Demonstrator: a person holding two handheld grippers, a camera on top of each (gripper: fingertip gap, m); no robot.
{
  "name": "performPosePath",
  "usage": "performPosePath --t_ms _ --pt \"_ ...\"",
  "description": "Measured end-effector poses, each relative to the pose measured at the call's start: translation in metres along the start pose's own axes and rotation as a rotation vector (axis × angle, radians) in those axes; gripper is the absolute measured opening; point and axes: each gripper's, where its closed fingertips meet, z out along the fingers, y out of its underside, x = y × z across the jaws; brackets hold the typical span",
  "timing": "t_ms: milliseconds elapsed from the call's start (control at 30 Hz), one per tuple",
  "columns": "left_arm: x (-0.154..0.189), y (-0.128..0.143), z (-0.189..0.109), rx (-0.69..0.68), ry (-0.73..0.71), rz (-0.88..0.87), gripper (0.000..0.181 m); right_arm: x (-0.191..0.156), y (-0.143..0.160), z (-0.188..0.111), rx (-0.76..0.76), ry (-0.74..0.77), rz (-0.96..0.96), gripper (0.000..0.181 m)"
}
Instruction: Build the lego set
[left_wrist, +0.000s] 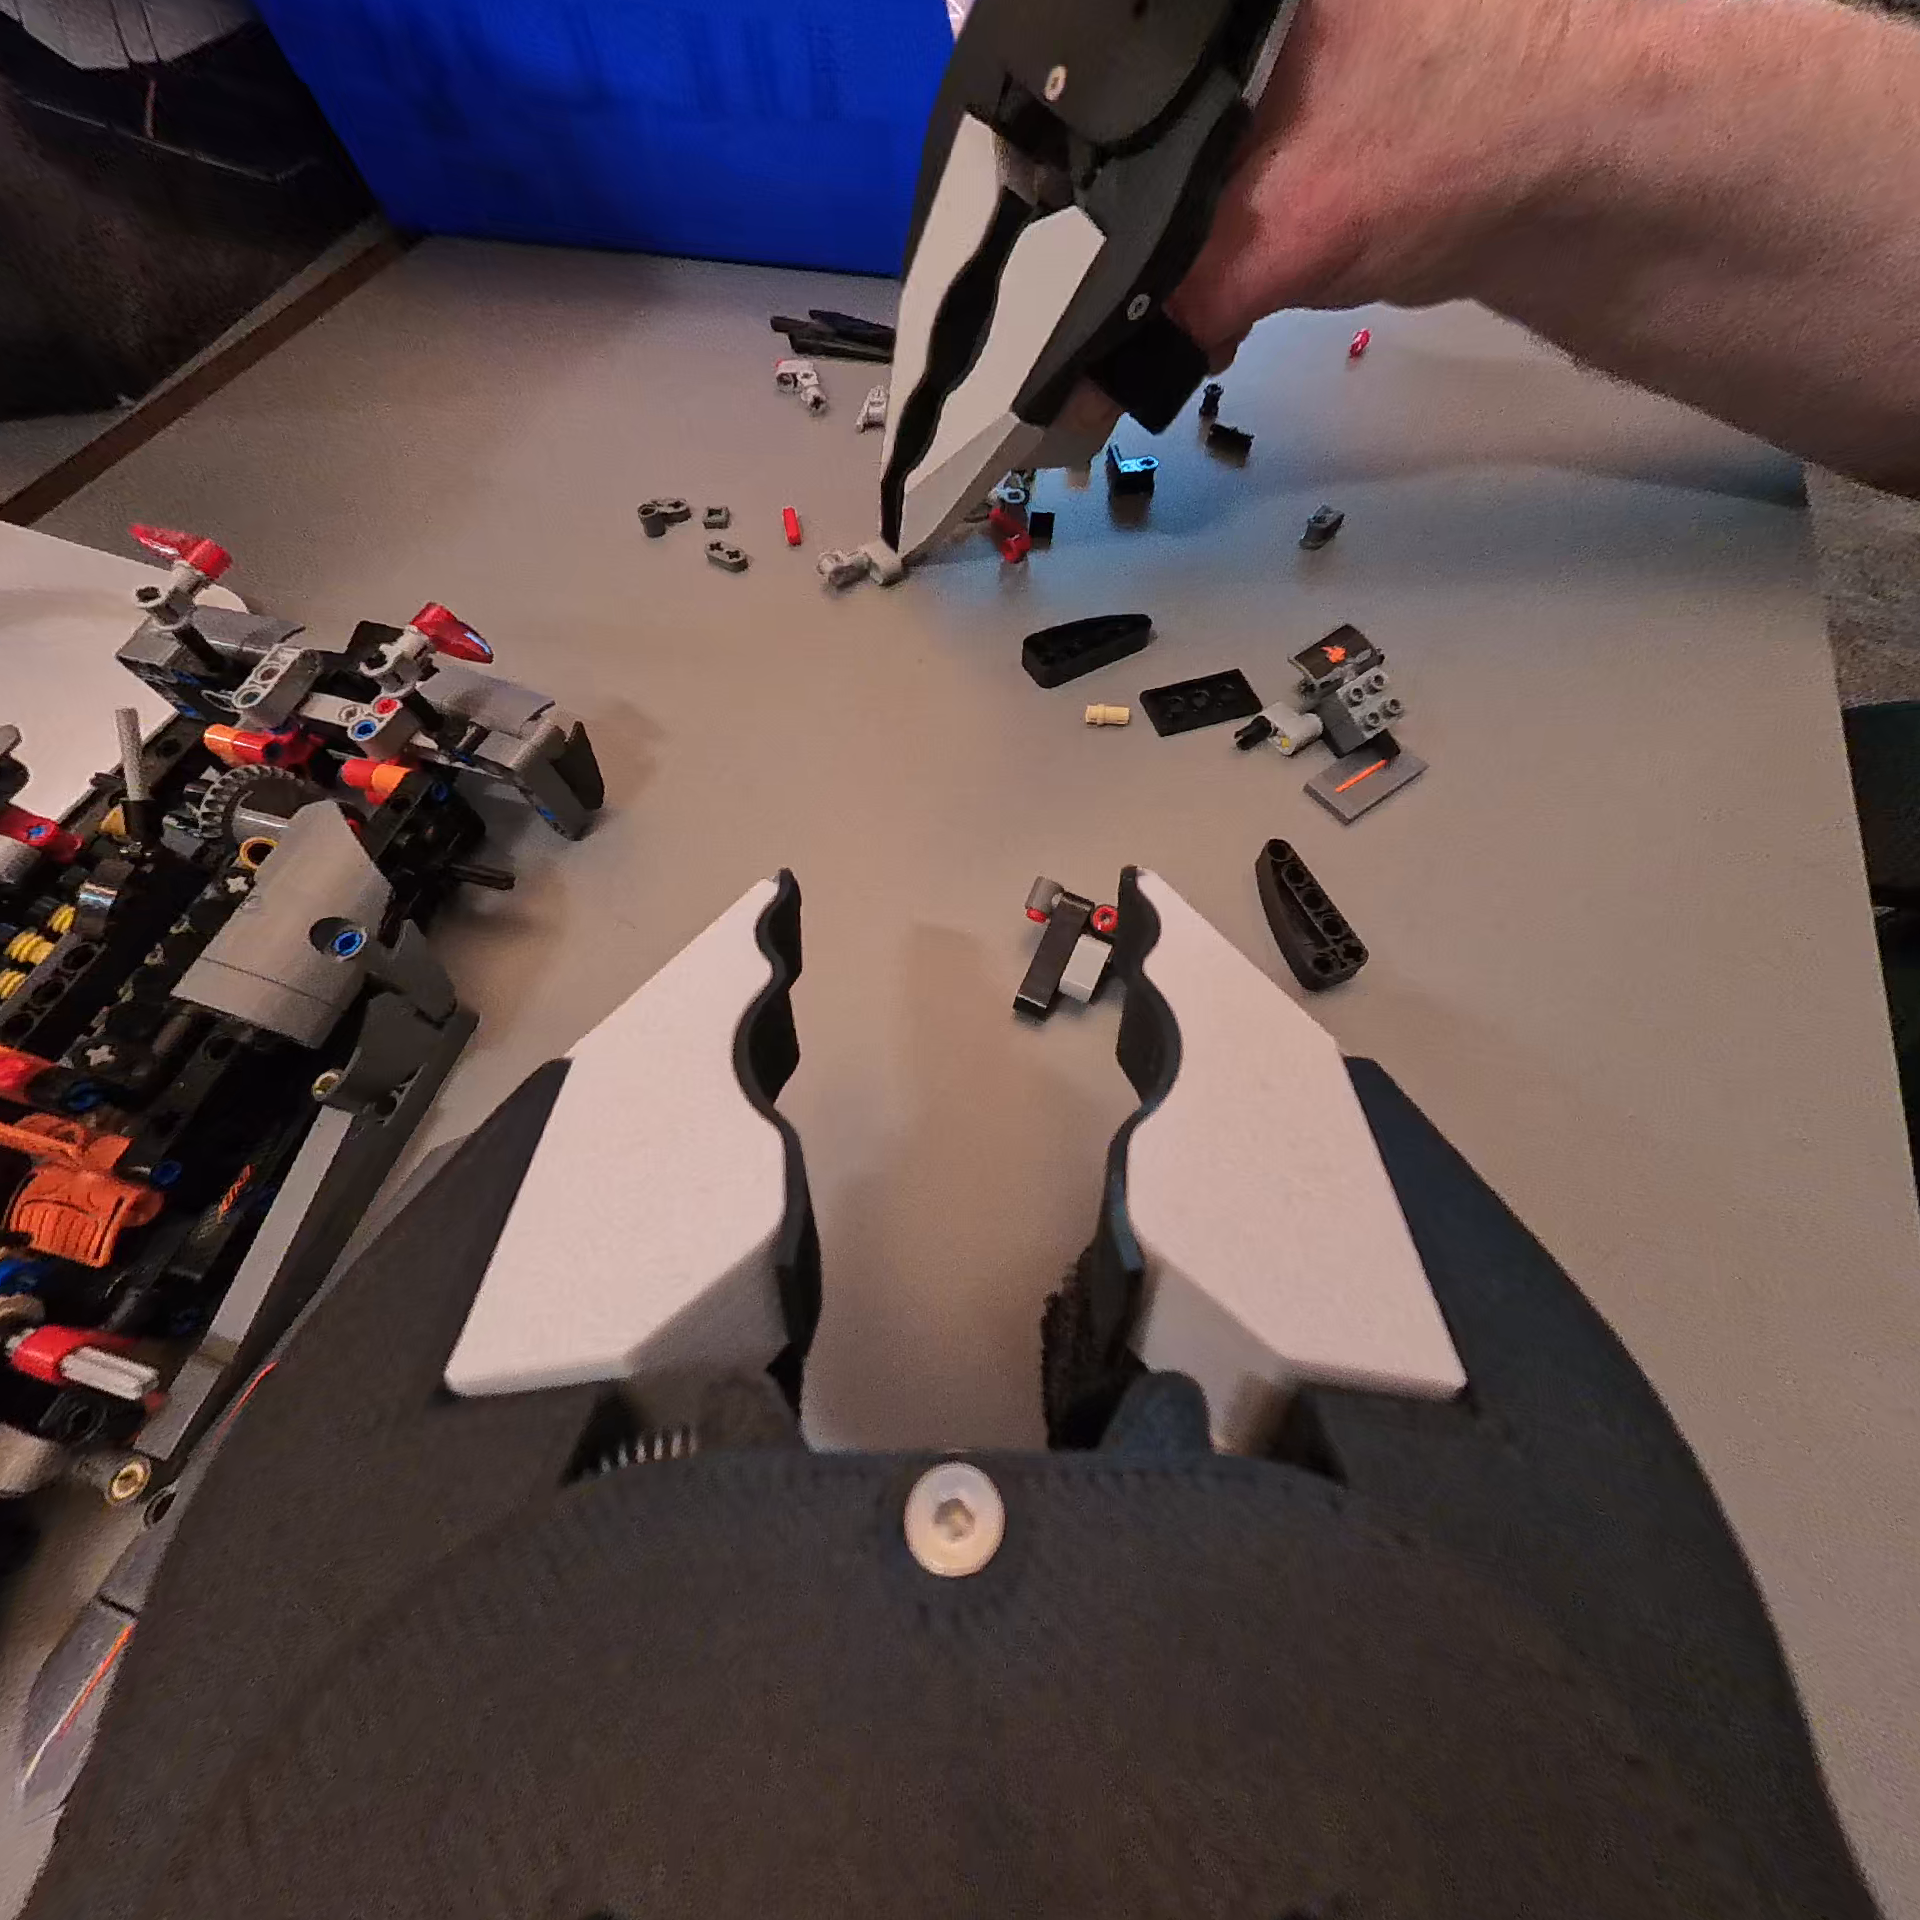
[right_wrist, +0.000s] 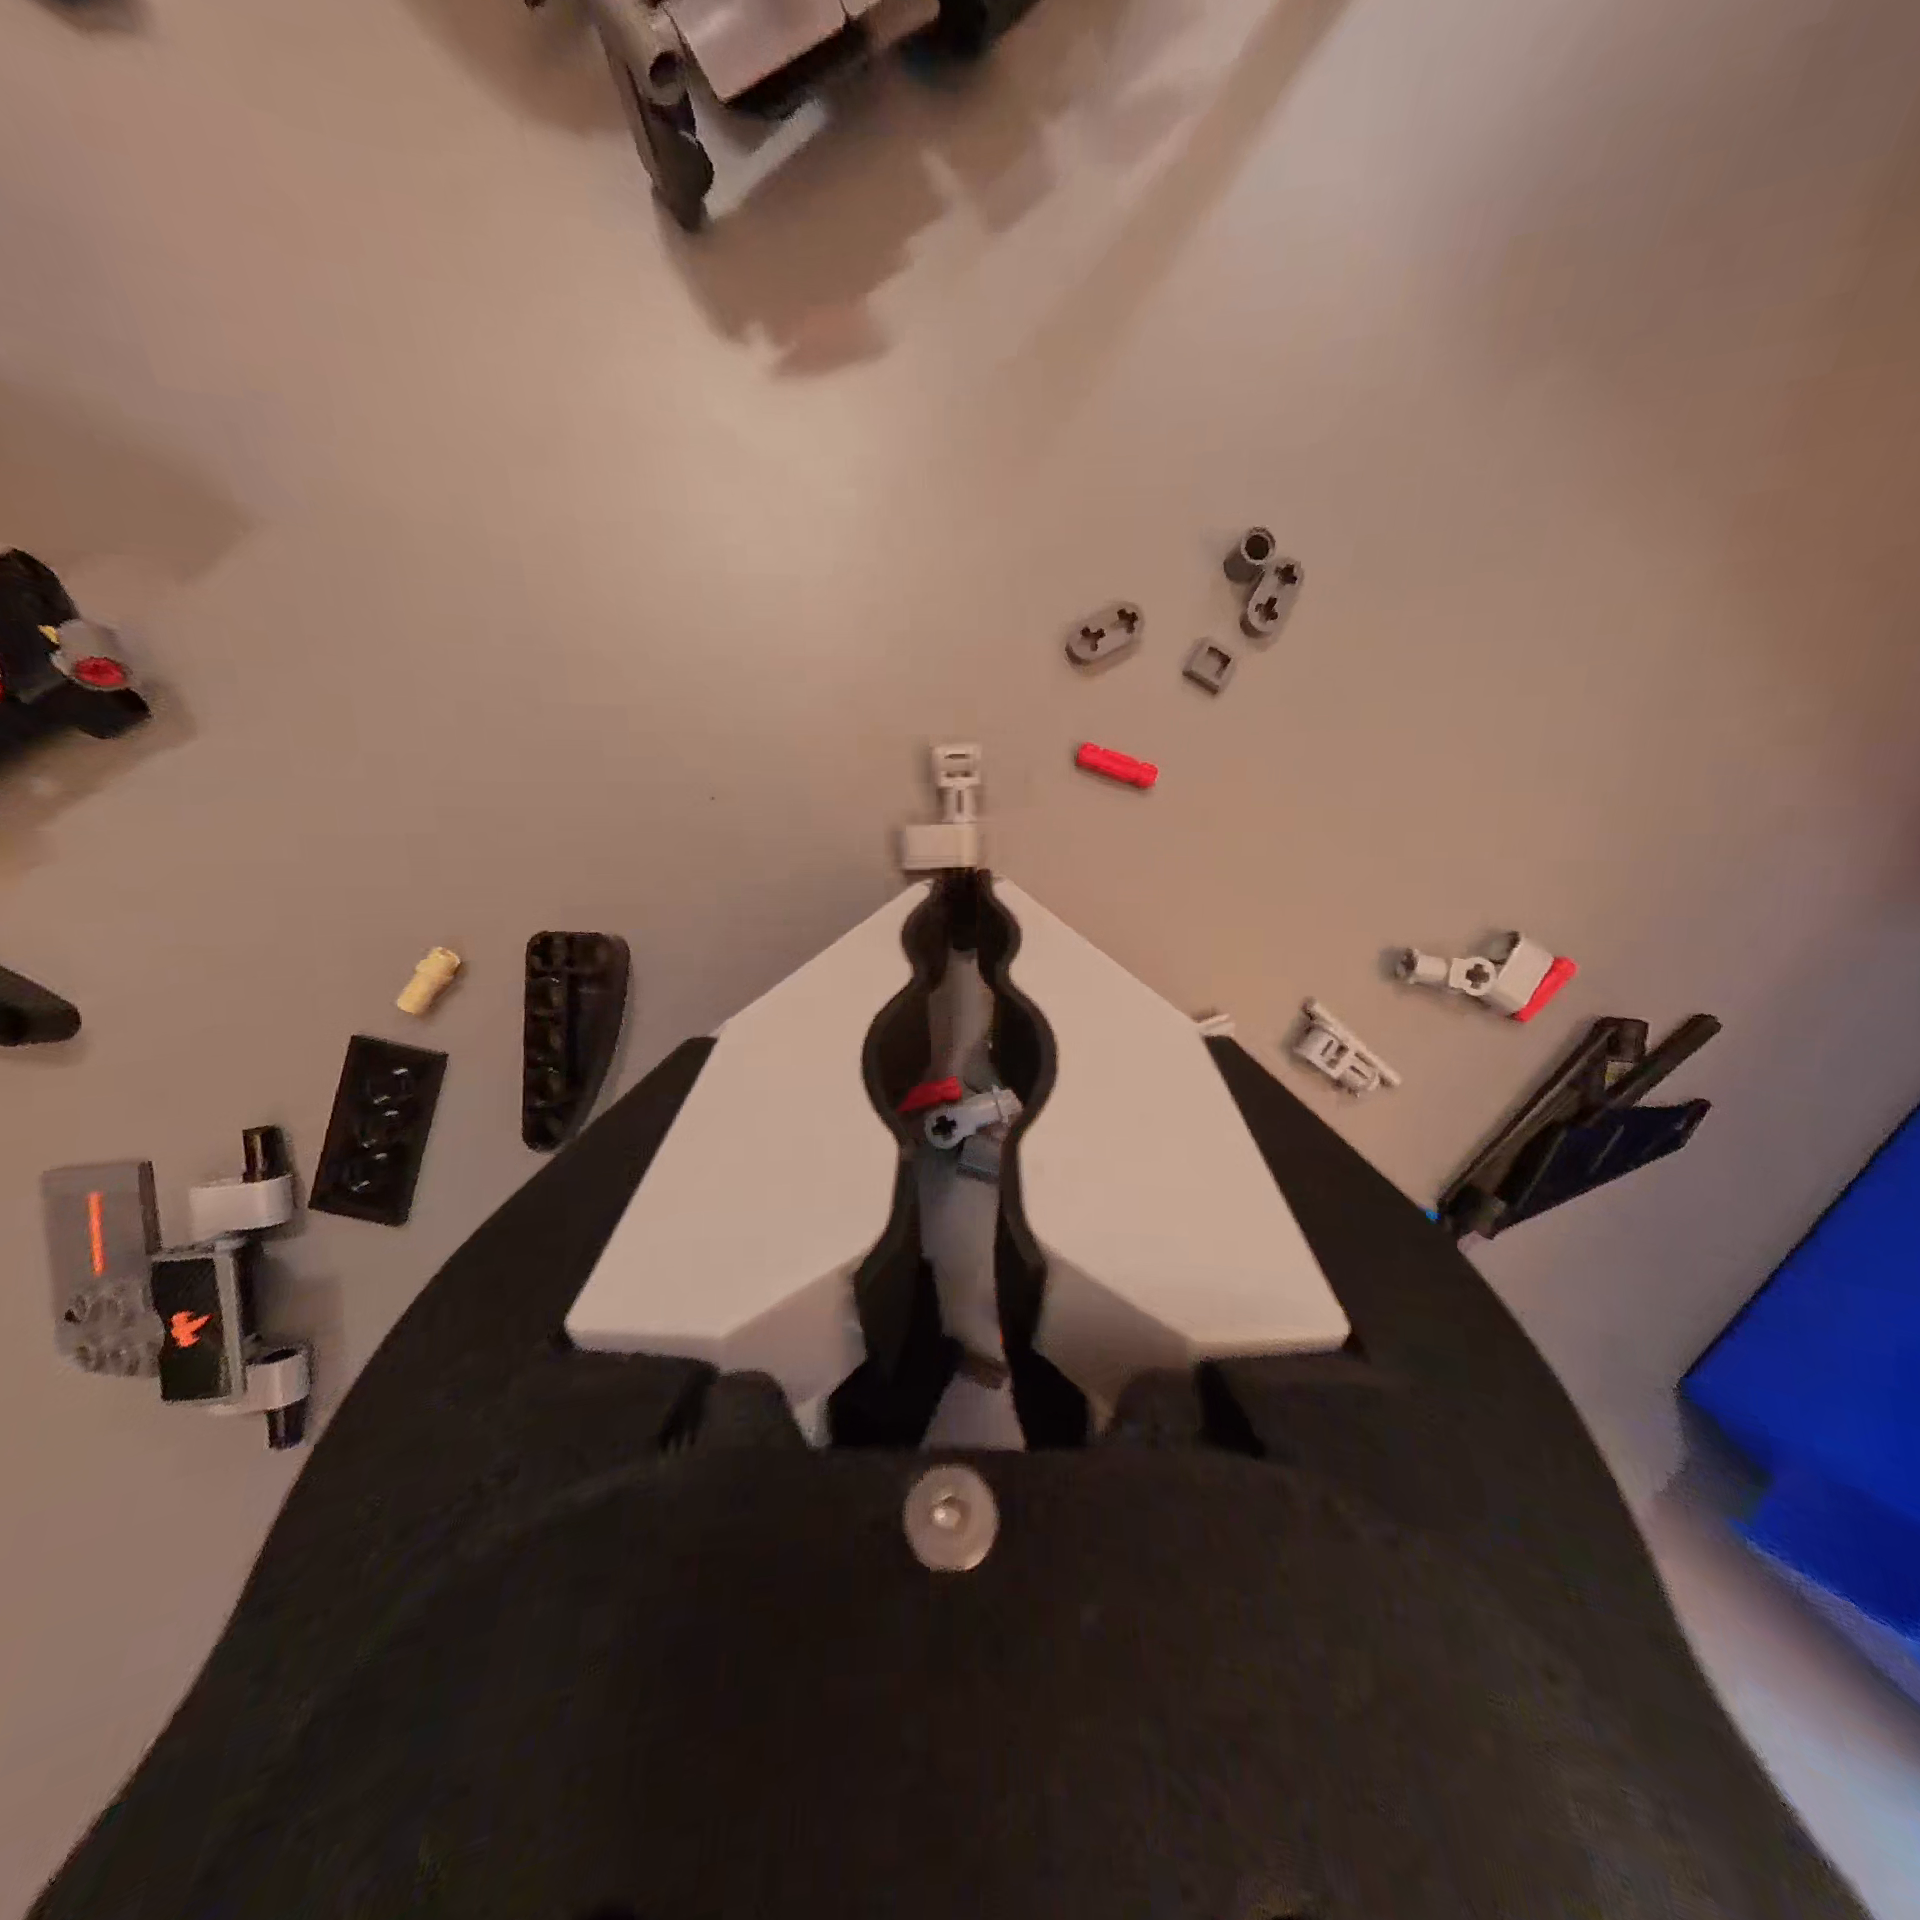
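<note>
Grey table (left_wrist: 935, 727) with a blue bin (left_wrist: 623, 114) at its far edge, loose pieces scattered, half-built model (left_wrist: 260, 904) left. Left gripper (left_wrist: 956, 894) spread wide above bare tabletop; right gripper (right_wrist: 961, 883) (hand-held) pinches a light-grey connector (right_wrist: 948, 821) at mid-table.

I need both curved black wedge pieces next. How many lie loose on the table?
2: one curved black wedge piece lies mid-table; the other wedge lies right of the left gripper. More may be hidden.
</note>
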Motion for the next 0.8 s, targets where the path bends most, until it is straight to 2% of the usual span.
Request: performPosePath --t_ms 100,233,467,800 --pt "0.0 -0.002 -0.001 0.011 -0.003 0.001 0.058 -0.005 -0.003 -0.002 0.018 -0.02 -0.021 0.002" --pt "-0.002 -0.013 -0.006 0.039 -0.036 0.04 0.055 -0.029 -0.029 -0.021 0.134 -0.074 -0.092 0.002" --pt "-0.007 -0.04 -0.014 0.077 -0.073 0.153 0.045 -0.087 -0.078 -0.049 0.313 -0.113 -0.417 0.002" --pt "-0.011 -0.041 -0.005 0.064 -0.094 0.275 0.02 -0.112 -0.092 -0.045 0.337 -0.141 -0.577 0.002"
